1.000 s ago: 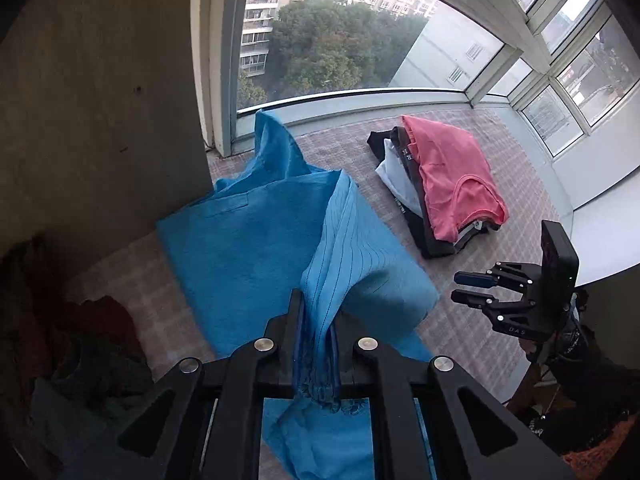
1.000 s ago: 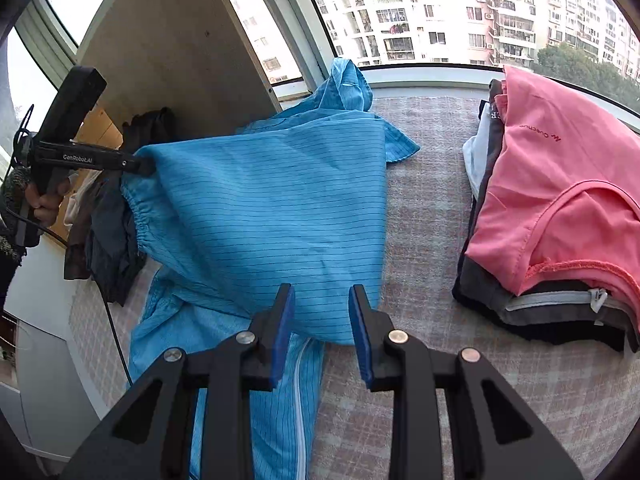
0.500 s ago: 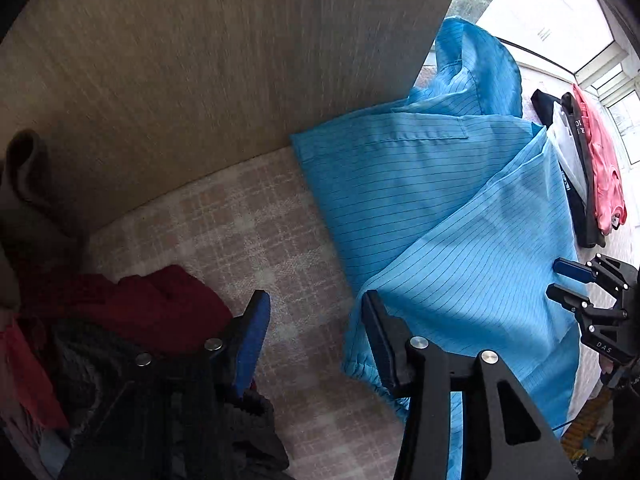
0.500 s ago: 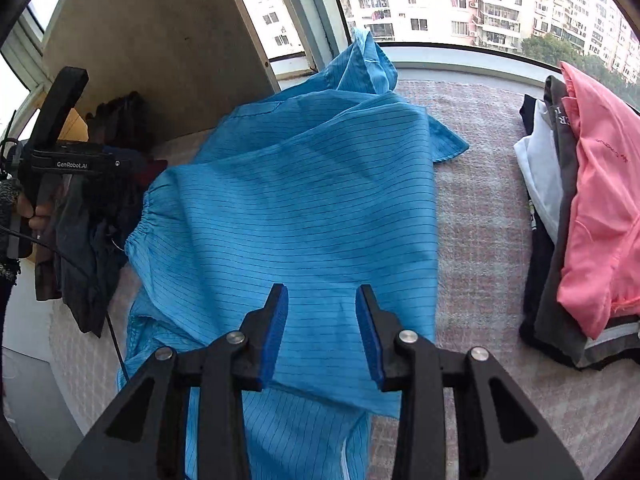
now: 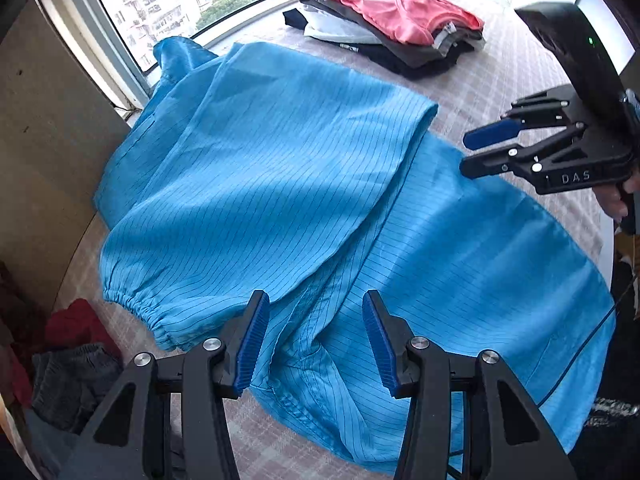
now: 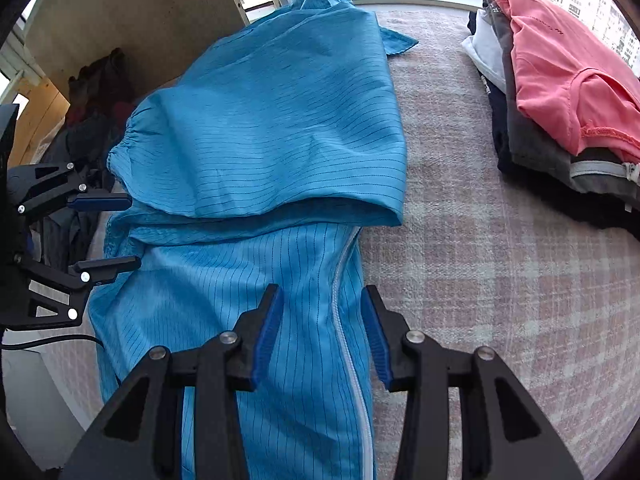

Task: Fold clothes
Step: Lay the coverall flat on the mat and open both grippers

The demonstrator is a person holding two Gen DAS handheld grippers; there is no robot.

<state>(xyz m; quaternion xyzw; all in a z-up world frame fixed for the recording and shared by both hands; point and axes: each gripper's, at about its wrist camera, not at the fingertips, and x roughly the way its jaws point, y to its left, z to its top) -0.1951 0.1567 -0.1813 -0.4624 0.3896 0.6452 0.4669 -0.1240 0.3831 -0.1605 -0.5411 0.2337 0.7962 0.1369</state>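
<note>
A blue pinstriped garment (image 5: 280, 184) lies spread on the checked cover (image 6: 500, 280). One sleeve is folded across its body, its elastic cuff (image 5: 156, 320) at the left edge. My left gripper (image 5: 316, 340) stands open just above the garment's lower part, gripping nothing. My right gripper (image 6: 322, 336) hovers over the garment's white zipper (image 6: 344, 320); its jaws are opening and no cloth is pinched between them. Each gripper shows in the other's view: the right gripper (image 5: 484, 152) at the garment's right edge, the left gripper (image 6: 104, 236) at its left edge.
A stack of folded clothes (image 5: 392, 12) topped by a pink shirt (image 6: 560, 80) sits at the far side by the window. A loose heap of dark and red clothes (image 5: 68, 360) lies left of the garment, against a beige wall panel (image 5: 40, 160). A hand (image 5: 616, 200) holds the right gripper.
My left gripper let go of the sleeve, which now lies flat across the garment, and swung back over its lower part. My right gripper sank closer to the zipper and its jaws widened.
</note>
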